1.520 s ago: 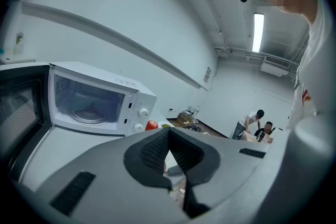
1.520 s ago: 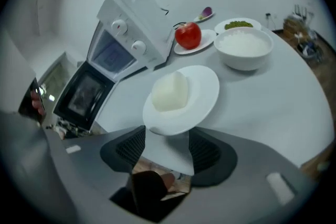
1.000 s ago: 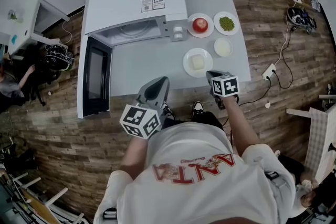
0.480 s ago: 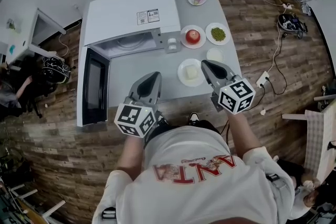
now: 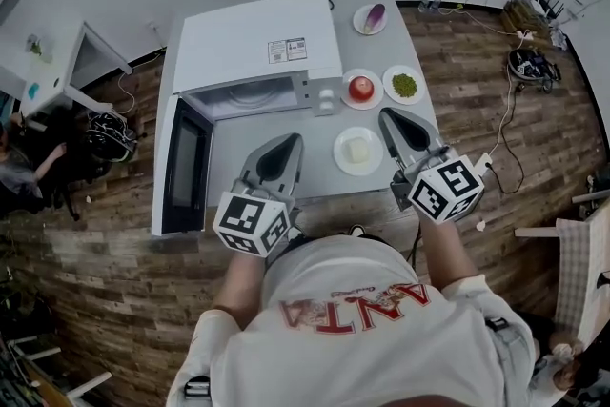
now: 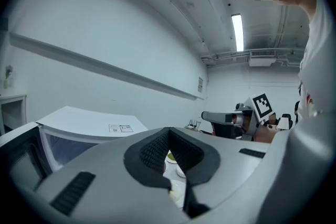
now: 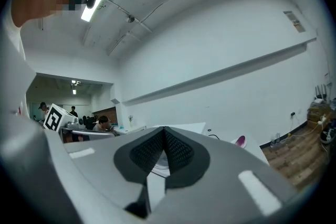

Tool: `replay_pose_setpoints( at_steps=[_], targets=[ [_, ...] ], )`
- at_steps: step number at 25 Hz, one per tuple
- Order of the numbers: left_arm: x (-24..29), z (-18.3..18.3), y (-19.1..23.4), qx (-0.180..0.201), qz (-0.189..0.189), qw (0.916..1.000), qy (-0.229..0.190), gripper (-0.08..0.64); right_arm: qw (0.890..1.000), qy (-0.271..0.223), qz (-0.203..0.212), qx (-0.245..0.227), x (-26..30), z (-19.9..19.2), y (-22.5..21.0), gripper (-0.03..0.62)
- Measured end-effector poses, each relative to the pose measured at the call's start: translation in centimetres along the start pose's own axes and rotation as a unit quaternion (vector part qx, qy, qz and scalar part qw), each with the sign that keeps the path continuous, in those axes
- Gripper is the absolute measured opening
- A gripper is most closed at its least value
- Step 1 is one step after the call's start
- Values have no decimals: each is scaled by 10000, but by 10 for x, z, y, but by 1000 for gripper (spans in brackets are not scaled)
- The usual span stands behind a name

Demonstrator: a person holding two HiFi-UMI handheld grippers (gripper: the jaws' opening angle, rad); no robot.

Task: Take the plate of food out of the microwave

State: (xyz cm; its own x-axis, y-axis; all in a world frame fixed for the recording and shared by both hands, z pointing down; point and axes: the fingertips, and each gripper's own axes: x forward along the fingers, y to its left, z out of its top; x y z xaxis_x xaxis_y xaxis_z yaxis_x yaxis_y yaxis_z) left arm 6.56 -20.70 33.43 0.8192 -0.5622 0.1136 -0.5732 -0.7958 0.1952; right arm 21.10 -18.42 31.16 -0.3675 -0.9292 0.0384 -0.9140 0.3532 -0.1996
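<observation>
Head view: left hand-held gripper (image 5: 288,143) and right hand-held gripper (image 5: 391,117) (both closed, empty) have risen.

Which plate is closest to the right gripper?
The plate with the pale block, just left of the right gripper. The apple plate, green plate and purple plate all sit farther back.

**Desk:** Colours, please?

**Photographer:** White microwave (image 5: 257,43), dark door glass, on a grey table (image 5: 248,148); brown plank-patterned floor (image 5: 95,253). Right of the microwave, white plates (image 5: 346,98) hold a red fruit (image 5: 360,88), green bits (image 5: 405,85), a purple piece (image 5: 375,16) and a pale yellow block (image 5: 358,149). The grey left tongs (image 5: 291,141) and right tongs (image 5: 389,115) carry black-and-white square markers.
</observation>
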Motion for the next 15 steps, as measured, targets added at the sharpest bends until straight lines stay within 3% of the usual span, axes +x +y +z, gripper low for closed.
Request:
replay_pose_setpoints(
  at_steps=[15],
  targets=[
    [-1, 3, 7, 26, 60, 10000, -33, 6, 9997, 216, -136, 47, 4, -16, -6, 2]
  ],
)
